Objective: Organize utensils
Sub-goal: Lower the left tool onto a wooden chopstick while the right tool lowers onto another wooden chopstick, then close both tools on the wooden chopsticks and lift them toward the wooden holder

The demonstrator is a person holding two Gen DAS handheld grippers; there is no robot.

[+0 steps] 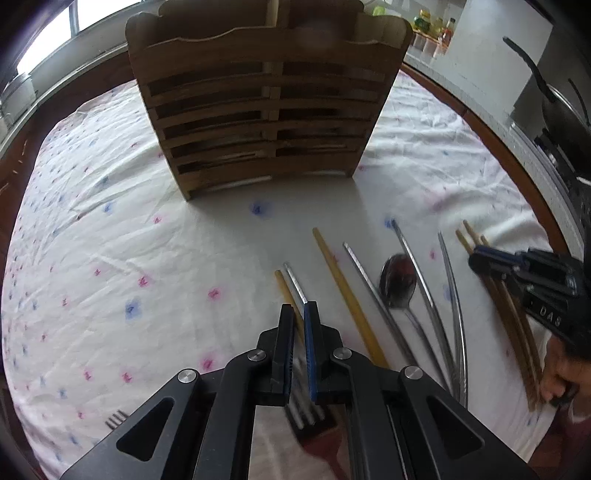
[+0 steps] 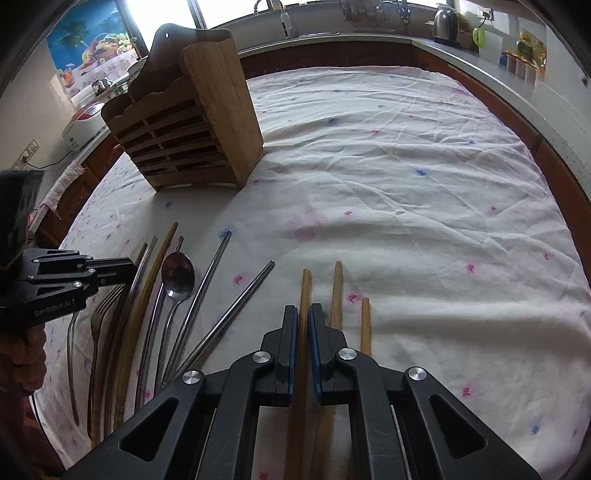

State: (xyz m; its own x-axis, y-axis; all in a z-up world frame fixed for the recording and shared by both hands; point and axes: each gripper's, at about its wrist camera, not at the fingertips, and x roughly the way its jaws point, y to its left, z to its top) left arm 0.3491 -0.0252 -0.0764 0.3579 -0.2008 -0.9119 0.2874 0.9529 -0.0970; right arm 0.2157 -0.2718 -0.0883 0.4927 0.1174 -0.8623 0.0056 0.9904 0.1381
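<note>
A slatted wooden utensil holder [image 1: 267,110] stands on the cloth-covered table; it also shows in the right wrist view [image 2: 184,125]. My left gripper [image 1: 299,312] has its jaws nearly closed around a metal chopstick [image 1: 294,282], with a fork [image 1: 306,413] lying under it. My right gripper [image 2: 303,314] has its jaws close around a brown wooden chopstick [image 2: 305,291]. A spoon [image 2: 177,277], metal chopsticks [image 2: 218,266] and wooden chopsticks [image 2: 336,291] lie spread on the cloth. The right gripper also shows at the right of the left wrist view [image 1: 480,256], the left gripper at the left of the right wrist view [image 2: 125,269].
The white floral tablecloth [image 2: 406,184] covers a round table. A counter with a kettle [image 2: 445,20] and jars runs behind it. A pan [image 1: 554,107] sits on a stove at the right. A second fork [image 1: 116,419] lies at the lower left.
</note>
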